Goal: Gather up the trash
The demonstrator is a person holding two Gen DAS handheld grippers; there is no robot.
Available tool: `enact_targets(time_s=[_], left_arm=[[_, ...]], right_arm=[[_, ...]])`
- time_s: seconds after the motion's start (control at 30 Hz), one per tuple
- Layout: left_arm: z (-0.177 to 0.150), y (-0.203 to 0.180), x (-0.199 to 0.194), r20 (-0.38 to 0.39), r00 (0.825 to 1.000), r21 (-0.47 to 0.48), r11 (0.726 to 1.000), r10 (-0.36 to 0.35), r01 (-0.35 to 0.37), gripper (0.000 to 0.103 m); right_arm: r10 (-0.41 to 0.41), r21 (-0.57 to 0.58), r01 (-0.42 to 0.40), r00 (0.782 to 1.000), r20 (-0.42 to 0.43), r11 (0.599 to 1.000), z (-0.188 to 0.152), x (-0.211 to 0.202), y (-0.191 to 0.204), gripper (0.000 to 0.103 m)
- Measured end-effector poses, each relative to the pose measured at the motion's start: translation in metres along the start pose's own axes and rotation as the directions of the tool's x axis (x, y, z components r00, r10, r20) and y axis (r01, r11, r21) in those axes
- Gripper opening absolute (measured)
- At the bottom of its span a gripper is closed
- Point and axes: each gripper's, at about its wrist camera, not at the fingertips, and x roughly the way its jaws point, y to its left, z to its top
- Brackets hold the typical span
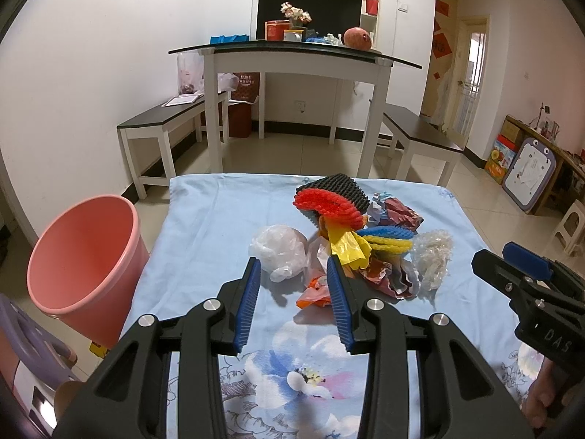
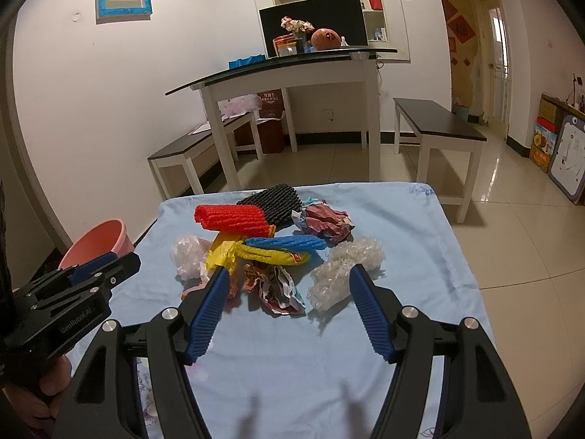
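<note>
The surface [image 1: 204,226] wears matt blue cloth. On it lie red foam netting [image 1: 329,203], black foam netting [image 1: 342,184], crumpled glossy paper [image 1: 387,274], and a clear, crinkly plastic wad [image 1: 433,256]. At nine o'clock, the bin [image 1: 84,256] is smooth pink plastic. The tool pads [image 2: 208,312] are ribbed blue.

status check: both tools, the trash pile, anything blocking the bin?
Left tool open, empty; right tool open, empty. Crumpled wrappers, foam nets, plastic bags piled on blue floral cloth, untouched. Pink plastic bin at table's left, nothing in the way.
</note>
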Motion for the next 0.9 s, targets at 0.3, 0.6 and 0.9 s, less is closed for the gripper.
enact_targets(time_s=[0.3,0.6,0.9], left_arm=[[-0.001,-0.001,0.000,-0.009,1.000,0.001,1.000,-0.002,0.002,0.038],[-0.003,-0.001,0.008,-0.038,0.999,0.002,1.000,-0.014,0.014,0.038],[-0.004,0.019,0.026,-0.094,0.992,-0.018,0.996,-0.087,0.086,0.038]], right_arm=[[0.000,0.002,0.000,1.000,-0.002,1.000,-0.001,0.001,0.000,0.067],[0.000,0.007,0.000,1.000,-0.018,1.000,0.003,0.006,-0.002,0.067],[-0.014,0.034,0.016,0.999,-0.049,0.999,0.001,0.021,-0.019,0.067]])
